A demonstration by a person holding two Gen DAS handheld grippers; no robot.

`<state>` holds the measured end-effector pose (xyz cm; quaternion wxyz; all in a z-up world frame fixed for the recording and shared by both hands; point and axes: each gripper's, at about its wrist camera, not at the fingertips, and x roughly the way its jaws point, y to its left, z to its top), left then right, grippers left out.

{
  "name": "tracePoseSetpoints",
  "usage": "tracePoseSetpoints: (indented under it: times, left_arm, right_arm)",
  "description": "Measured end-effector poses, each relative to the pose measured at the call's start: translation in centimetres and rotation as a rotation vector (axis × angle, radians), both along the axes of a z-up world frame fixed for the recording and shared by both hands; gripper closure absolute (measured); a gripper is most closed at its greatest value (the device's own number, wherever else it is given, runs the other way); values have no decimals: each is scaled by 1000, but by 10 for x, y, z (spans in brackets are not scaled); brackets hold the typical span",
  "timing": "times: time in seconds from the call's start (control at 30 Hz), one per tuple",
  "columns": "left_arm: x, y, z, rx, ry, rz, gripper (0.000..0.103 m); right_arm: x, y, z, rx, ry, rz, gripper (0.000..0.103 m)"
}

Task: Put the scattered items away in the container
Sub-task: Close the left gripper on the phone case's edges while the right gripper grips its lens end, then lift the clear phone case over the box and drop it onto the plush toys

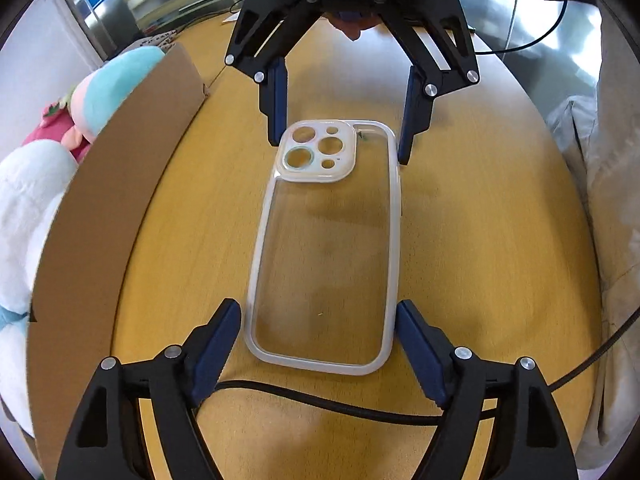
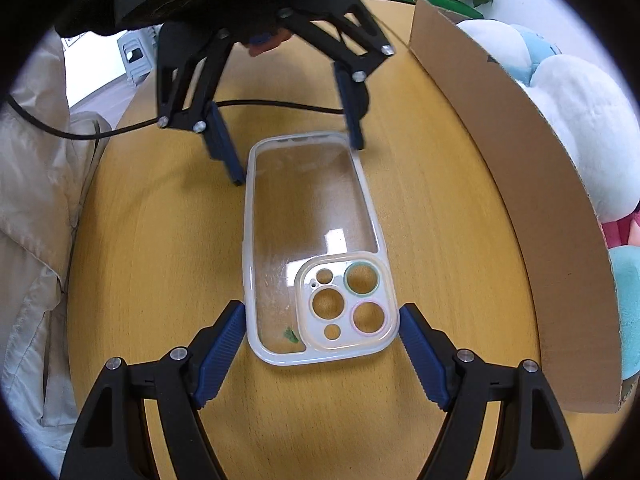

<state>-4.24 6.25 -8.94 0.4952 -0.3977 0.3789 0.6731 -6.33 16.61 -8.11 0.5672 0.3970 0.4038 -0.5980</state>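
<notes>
Both grippers are pointing steeply downward, facing each other: the left gripper [image 1: 319, 312] and right gripper [image 2: 322, 312] are standing with jaws spread apart, gripping nothing.

1. We see the phone case [image 1: 324, 248] lying flat on the table [image 1: 480, 240], its long axis running from 12 to 6 o'clock in the left wrist view.
2. Our left gripper [image 1: 318, 344] straddles the case's 6 o'clock end, one finger at either side, neither touching it.
3. Our right gripper [image 1: 340, 140] straddles the 12 o'clock end, where the camera cut-outs are, facing the left one.
4. A cardboard box [image 1: 120, 184] stands at 9 o'clock of the case, plush toys [image 1: 48, 184] behind its wall.
5. A cable [image 1: 320, 404] crosses the table at 6 o'clock, passing just beyond the case's end.
6. Cloth [image 1: 608, 208] lies at 3 o'clock, off the table edge.
</notes>
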Motion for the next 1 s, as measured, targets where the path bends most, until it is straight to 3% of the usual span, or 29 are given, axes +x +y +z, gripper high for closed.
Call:
tracePoseSetpoints:
  times: [0.27,0.37,0.57,0.77,0.87,1.0]
  left_arm:
    - [-16,0,4,31,-33,-11,22]
    - [-23,-3,19,57,-20,-1,22]
    - [-46,-17,93,118,160,-8,22]
    - [-52,-56,162,106,319,-18,22]
    - [-97,-57,186,84,364,-10,22]
    - [-161,-66,194,39,370,6,22]
  right_arm:
    - [-11,5,7,-5,5,18,25]
    - [-15,5,20,-7,31,37,26]
    - [-42,6,78,-55,139,65,26]
    - [-76,-23,140,-63,300,112,26]
    - [-98,-55,162,-48,356,111,27]
    - [-139,-53,173,-33,366,97,26]
